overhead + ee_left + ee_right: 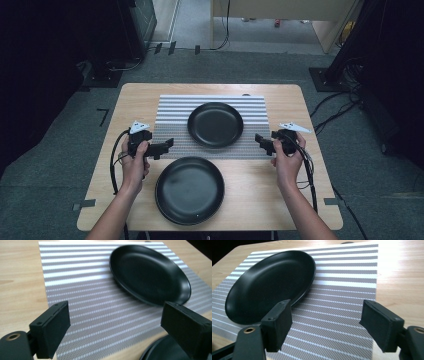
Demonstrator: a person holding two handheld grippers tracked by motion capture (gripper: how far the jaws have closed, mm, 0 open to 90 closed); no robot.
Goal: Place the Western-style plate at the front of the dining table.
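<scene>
- Currently both units idle: left hand-held gripper released, jaws spread wide, nothing between them; right hand-held gripper likewise released and empty.
- Two black plates in play. Far plate sits on the striped placemat, roughly centred, between the two grippers. Near plate sits on bare bench, just in front of the mat, closer to the left hand.
- Look: round, matte black, shallow dish with a low raised rim, no visible food or marks (a faint sheen along the rim).
- Handling guess: rigid, probably melamine or ceramic, so moderate weight and breakable if dropped. Smooth finish, so likely slippery in the pads.
- Grip point: pinch the rim edge, one jaw over the lip and one under. Rim lies low against the mat, so getting the lower jaw under it looks like the tricky part.
- Far plate's rim is near each gripper in the gripper views; neither touches it.
</scene>
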